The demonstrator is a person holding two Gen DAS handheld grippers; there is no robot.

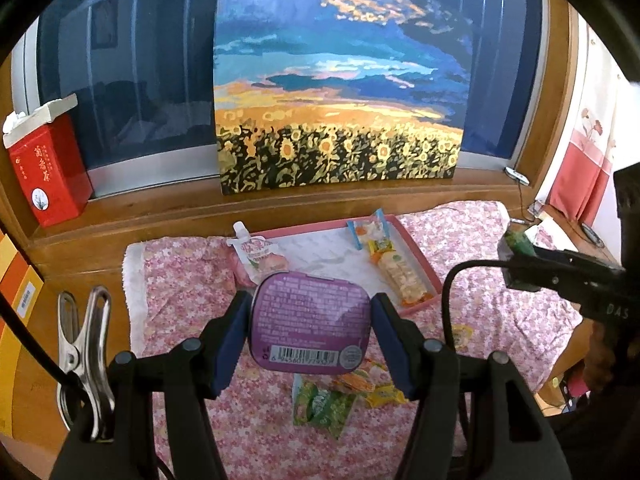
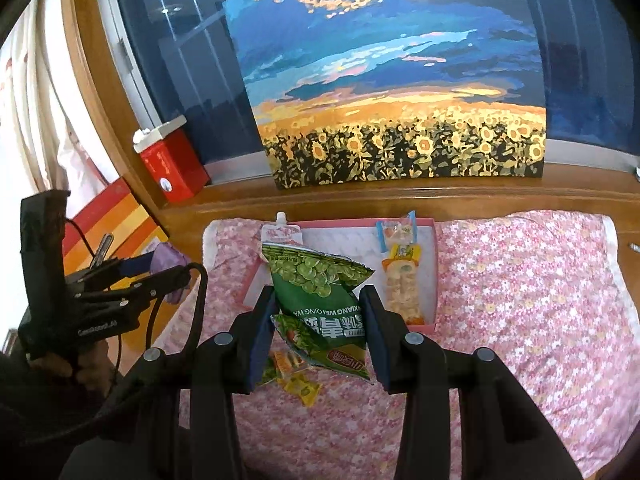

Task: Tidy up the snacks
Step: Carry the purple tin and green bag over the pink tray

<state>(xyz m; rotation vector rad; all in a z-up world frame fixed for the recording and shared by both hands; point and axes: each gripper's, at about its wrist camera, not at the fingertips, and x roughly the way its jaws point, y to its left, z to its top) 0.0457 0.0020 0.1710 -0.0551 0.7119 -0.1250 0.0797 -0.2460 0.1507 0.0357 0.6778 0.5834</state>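
My left gripper point(image 1: 310, 320) is shut on a purple tin point(image 1: 308, 320) with a barcode, held above the floral cloth in front of the pink tray point(image 1: 424, 266). My right gripper point(image 2: 320, 320) is shut on a green pea bag point(image 2: 320, 288), held above the cloth before the tray point(image 2: 430, 276). The tray holds a rice-cracker pack point(image 1: 402, 276) and a small blue-edged candy pack point(image 1: 370, 230). A white spouted pouch point(image 1: 260, 256) lies at the tray's left edge. Several small green and yellow packets point(image 1: 344, 396) lie on the cloth below the tin.
A sunflower painting point(image 1: 340, 152) leans on the wooden sill behind the tray. A red box point(image 1: 48, 176) stands at the sill's left. A metal clip point(image 1: 84, 344) hangs near my left gripper. The pink floral cloth point(image 2: 520, 300) stretches right of the tray.
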